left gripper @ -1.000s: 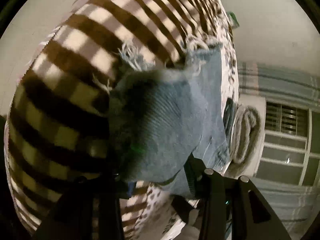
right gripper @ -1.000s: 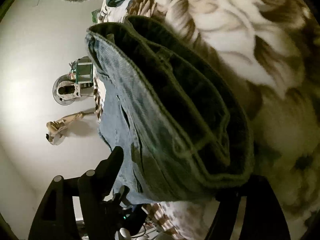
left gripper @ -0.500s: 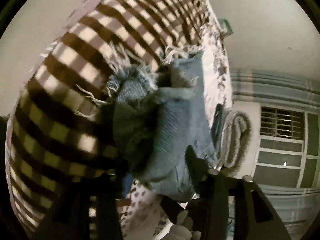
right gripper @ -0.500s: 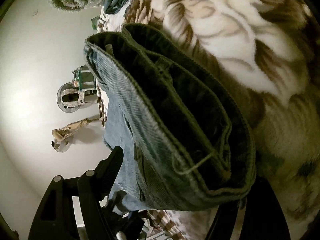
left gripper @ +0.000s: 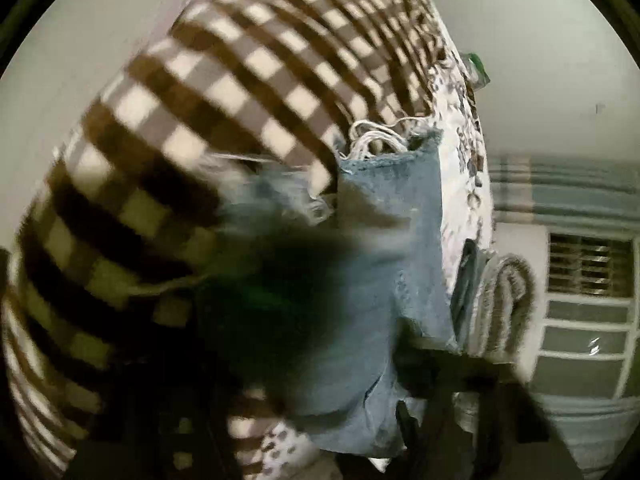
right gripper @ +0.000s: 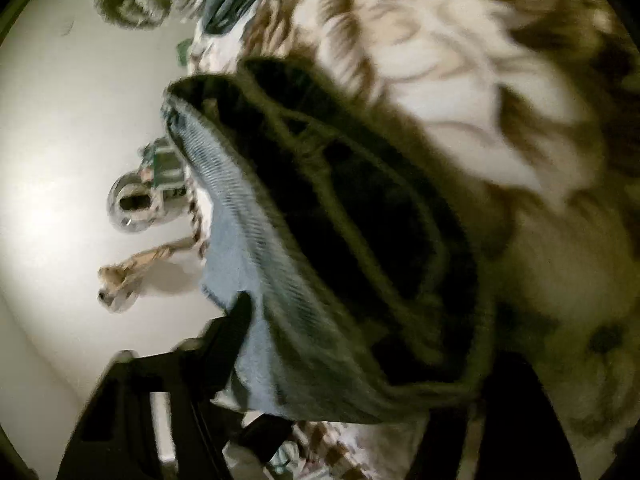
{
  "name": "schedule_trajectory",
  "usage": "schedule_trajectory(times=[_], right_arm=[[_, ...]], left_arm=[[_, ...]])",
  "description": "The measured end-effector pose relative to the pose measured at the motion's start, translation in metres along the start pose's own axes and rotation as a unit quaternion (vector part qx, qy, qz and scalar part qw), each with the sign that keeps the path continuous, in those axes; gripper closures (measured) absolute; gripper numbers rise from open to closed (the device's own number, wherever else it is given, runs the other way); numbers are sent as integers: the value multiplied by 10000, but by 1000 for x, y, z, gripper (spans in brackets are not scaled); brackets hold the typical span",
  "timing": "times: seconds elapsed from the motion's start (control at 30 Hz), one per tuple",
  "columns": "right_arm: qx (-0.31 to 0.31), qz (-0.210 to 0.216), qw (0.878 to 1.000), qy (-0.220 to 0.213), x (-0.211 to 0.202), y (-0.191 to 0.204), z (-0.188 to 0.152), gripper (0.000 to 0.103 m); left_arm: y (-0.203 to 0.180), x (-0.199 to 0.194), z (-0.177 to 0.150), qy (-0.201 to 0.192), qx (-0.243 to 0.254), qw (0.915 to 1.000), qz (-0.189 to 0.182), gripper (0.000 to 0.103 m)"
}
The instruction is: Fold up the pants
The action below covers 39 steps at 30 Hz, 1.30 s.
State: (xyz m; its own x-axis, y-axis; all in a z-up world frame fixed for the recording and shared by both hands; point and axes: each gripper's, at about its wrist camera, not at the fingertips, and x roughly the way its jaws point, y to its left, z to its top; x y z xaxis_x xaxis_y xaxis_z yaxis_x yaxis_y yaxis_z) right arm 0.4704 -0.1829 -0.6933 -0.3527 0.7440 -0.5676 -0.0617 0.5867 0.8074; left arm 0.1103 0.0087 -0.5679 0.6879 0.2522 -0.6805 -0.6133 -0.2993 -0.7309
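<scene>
The blue pants (left gripper: 384, 264) lie on a bed, over a brown and cream checked blanket (left gripper: 208, 92); the leg ends with their white frayed threads (left gripper: 372, 142) sit near the edge where the checks meet a spotted white sheet (left gripper: 468, 148); the picture is blurry here. The left gripper (left gripper: 320, 396) is at the bottom of its view, dark and hard to see; blue cloth bunches up between its two fingers, but I cannot tell if the jaws are pinched on it or apart. Past the pants, at the far edge of the bed, a rolled striped towel (left gripper: 504, 304) lies beside a window (left gripper: 588, 296).

In the right wrist view the pants (right gripper: 320, 248) show their thick top band, folded in layers, dark inside and pale blue outside; it rests on a fluffy blanket with big cream and brown flowers (right gripper: 460, 92). The right gripper (right gripper: 360, 384) has one black finger (right gripper: 228, 336) on the left side of the band and the other on the right side; the jaws look clamped on the band. Off the bed's edge, on the pale floor, sit a round shiny thing (right gripper: 132, 204) and a crumpled brown bit (right gripper: 132, 268).
</scene>
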Motion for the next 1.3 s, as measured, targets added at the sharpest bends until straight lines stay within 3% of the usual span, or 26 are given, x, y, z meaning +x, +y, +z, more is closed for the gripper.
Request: schedule_trajectory(times=[0.13, 0.4, 0.63, 0.8, 0.97, 1.07, 1.17, 1.3], right_arm=[[120, -128, 9993, -322, -8, 5, -10, 74], [135, -367, 9974, -601, -31, 63, -21, 83], [151, -357, 9958, -831, -76, 146, -13, 84], [199, -168, 9895, -1425, -128, 218, 18, 84], [141, 69, 9712, -2376, -192, 289, 61, 84], [135, 214, 9518, -3057, -230, 325, 96, 84], [198, 348, 9307, -3636, -257, 340, 129, 84], [399, 407, 9068, -4177, -270, 326, 172, 84]], left_arm=[[-13, -11, -3, -49, 323, 9994, 88, 82], [-80, -45, 6, 120, 877, 9955, 338, 84], [-200, -63, 22, 436, 1649, 9852, 185, 84], [-308, -45, 32, 862, 2164, 9720, -298, 84], [-432, 2, 33, 1426, 2590, 9500, -1008, 84], [-503, 37, 23, 1728, 2879, 9317, -1389, 84], [-566, 83, 4, 1981, 3298, 9063, -1749, 84], [-589, 155, -18, 2311, 3735, 8814, -1739, 84]])
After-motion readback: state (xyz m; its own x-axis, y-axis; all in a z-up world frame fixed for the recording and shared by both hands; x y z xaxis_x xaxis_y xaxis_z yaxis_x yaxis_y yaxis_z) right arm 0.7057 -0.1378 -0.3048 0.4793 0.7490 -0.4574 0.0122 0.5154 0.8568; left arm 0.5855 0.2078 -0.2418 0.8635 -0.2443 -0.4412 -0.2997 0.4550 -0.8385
